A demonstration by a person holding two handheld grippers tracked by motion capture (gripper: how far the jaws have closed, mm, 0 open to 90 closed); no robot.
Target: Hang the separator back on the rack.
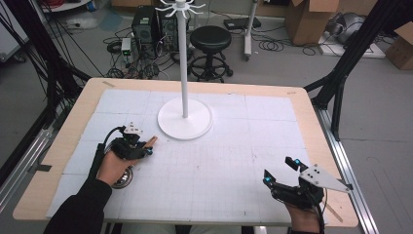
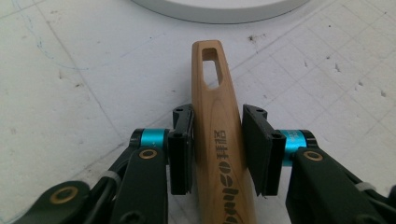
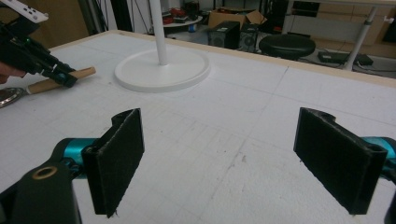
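Observation:
A utensil with a wooden handle (image 2: pixel 212 93) lies on the white mat, its slotted end pointing at the stand's base. Its round metal head (image 1: pixel 122 178) shows under the person's left hand. My left gripper (image 2: pixel 217 149) has both pads against the handle's sides, shut on it low over the mat; in the high view this gripper (image 1: pixel 146 148) sits left of centre with the handle tip (image 1: pixel 152 141) poking out. My right gripper (image 3: pixel 233 158) stands wide open with nothing between its pads, near the front right of the table (image 1: pixel 278 170). From there the left gripper (image 3: pixel 51 70) shows far off.
A white stand with a round base (image 1: pixel 185 124) and a tall pole (image 1: pixel 183 58) topped by hooks rises at the mat's middle back. The wooden table edge (image 1: pixel 63 146) frames the gridded mat. A black stool (image 1: pixel 210 41) and boxes stand on the floor beyond.

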